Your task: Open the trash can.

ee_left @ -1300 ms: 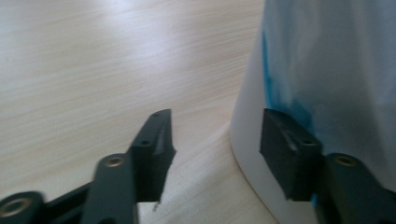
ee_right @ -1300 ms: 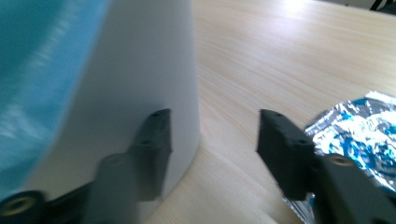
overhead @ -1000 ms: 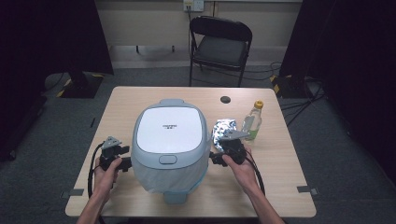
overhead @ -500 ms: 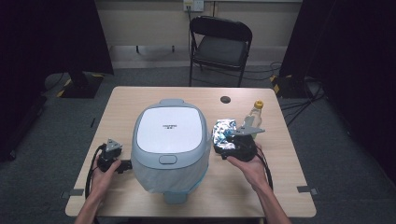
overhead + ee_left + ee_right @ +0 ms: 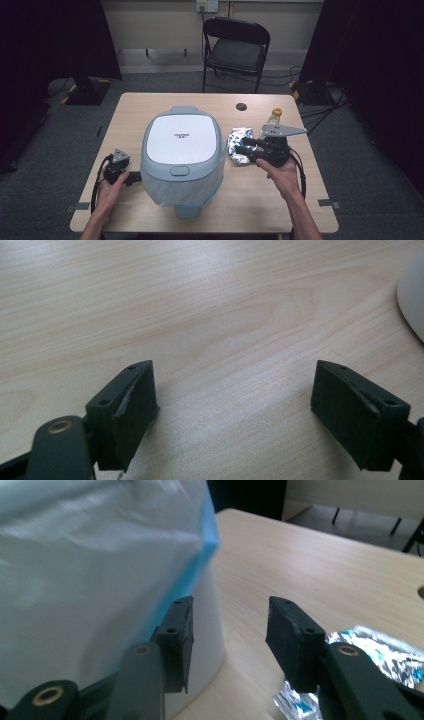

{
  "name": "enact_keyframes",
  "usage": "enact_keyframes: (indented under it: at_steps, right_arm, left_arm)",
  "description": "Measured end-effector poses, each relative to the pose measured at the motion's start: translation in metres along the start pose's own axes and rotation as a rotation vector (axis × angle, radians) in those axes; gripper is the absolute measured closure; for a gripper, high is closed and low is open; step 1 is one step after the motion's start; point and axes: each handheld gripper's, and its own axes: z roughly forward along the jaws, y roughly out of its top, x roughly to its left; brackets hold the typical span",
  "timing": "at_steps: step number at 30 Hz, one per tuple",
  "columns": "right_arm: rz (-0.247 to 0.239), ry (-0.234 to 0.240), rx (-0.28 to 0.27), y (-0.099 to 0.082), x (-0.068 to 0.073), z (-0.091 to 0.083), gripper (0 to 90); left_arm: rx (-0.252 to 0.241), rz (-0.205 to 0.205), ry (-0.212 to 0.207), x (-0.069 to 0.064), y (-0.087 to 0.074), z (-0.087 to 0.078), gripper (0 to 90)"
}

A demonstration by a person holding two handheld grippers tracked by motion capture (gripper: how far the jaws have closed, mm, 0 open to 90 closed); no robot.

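The rice cooker (image 5: pixel 182 155) sits in the middle of the high view on the bench (image 5: pixel 150 102), its front hanging close to the bench's near edge. In my right gripper view its white wall and blue-edged film fill the left half, blurred and cut off by the frame, so I cannot make out the lid or latch there. My right gripper (image 5: pixel 245 148), right of centre in the high view, points at the cooker's side; its jaws have just been closing, stand partly apart, and nothing sits between them. A crumpled foil packet (image 5: pixel 240 145) lies just beside it, partly hidden behind the jaws, and a yellow-capped bottle (image 5: pixel 273 117) is half covered by the grey plate. My left gripper (image 5: pixel 131 176), at lower left, lies near the cooker's base; its jaws have just been opening, now wide, with bare wood between them. Open bench stretches along the left side and at the far right corner.
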Motion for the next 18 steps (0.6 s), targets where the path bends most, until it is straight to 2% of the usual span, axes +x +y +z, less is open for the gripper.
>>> enact_keyframes:
  at_steps: [4, 8, 11, 15, 18]
  right_arm:
    - [-0.010, 0.025, -0.051, 0.015, 0.010, -0.012, 61.6]
    - [-0.021, 0.034, -0.091, 0.027, 0.021, -0.015, 65.4]
    - [-0.037, 0.054, -0.126, 0.037, 0.029, -0.018, 72.5]
    - [-0.085, 0.075, -0.163, 0.050, 0.045, -0.023, 85.6]
    - [-0.117, 0.114, -0.158, 0.061, 0.060, -0.022, 90.0]
  left_arm:
    - [0.000, 0.000, 0.000, 0.000, 0.000, 0.000, 18.0]
    - [0.000, 0.000, 0.001, 0.000, 0.000, 0.000, 18.0]
    - [0.000, 0.000, 0.002, 0.000, 0.000, 0.000, 17.9]
    - [0.001, -0.011, 0.013, -0.002, 0.001, 0.001, 16.9]
    - [0.004, -0.014, 0.016, -0.003, 0.001, 0.001, 16.4]
